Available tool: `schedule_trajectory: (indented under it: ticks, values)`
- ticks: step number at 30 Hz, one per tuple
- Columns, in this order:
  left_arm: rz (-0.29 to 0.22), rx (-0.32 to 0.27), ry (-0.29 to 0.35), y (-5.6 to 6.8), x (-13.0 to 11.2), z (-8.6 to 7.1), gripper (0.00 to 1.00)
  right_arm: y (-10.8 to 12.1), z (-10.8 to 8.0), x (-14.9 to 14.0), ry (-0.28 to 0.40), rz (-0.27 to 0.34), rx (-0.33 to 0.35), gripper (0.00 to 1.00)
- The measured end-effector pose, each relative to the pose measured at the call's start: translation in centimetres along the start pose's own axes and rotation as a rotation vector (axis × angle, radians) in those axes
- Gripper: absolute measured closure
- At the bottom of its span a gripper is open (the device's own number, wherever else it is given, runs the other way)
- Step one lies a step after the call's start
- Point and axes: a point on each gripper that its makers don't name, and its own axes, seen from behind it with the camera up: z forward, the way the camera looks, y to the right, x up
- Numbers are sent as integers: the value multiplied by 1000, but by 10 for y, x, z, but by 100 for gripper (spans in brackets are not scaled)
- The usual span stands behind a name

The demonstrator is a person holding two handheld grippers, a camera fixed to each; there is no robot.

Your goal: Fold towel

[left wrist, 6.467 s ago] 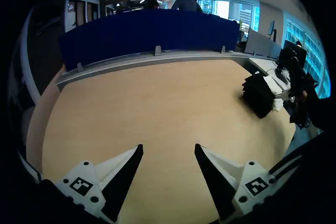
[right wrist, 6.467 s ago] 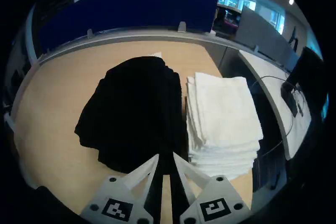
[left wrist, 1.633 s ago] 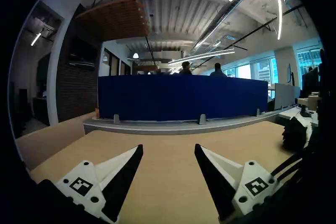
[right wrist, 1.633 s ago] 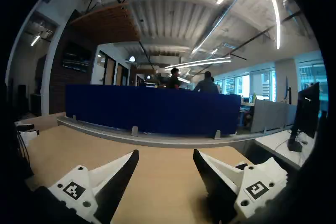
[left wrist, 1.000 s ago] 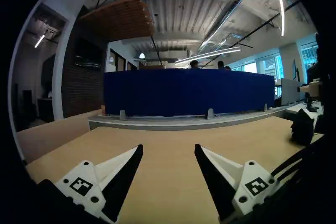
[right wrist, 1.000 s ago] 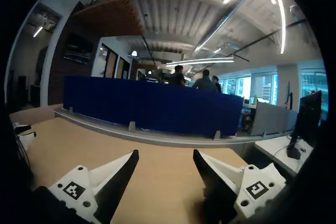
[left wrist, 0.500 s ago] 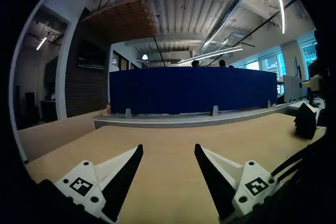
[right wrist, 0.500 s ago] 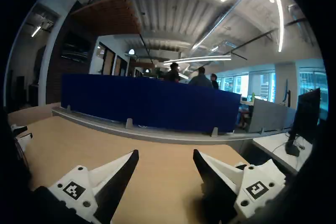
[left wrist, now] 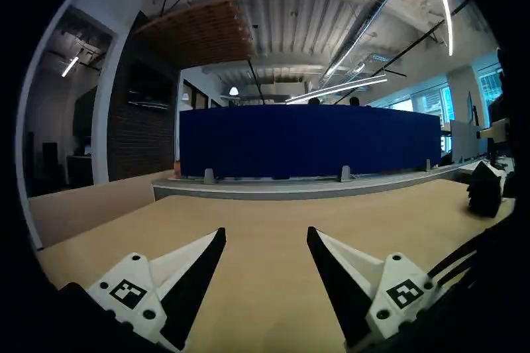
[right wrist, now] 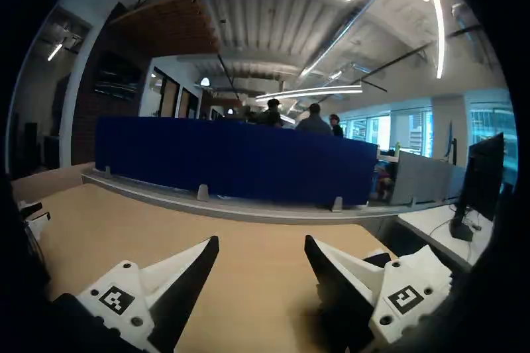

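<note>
Right tongs [right wrist: 260, 240] are hovering low over the tan counter [right wrist: 132, 227], in front of the blue partition [right wrist: 232, 161], fingers standing apart and gripping nothing. People [right wrist: 311, 118] are standing behind the partition. A dark monitor [right wrist: 482, 181] is sitting to the partition's right.
</note>
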Motion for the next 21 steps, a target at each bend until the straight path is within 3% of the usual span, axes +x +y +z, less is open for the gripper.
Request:
schedule_trajectory:
  ticks: [21]
  values:
    - [-6,-10,2,4,1,-1,9,6,-3,5,21,23,1,0]
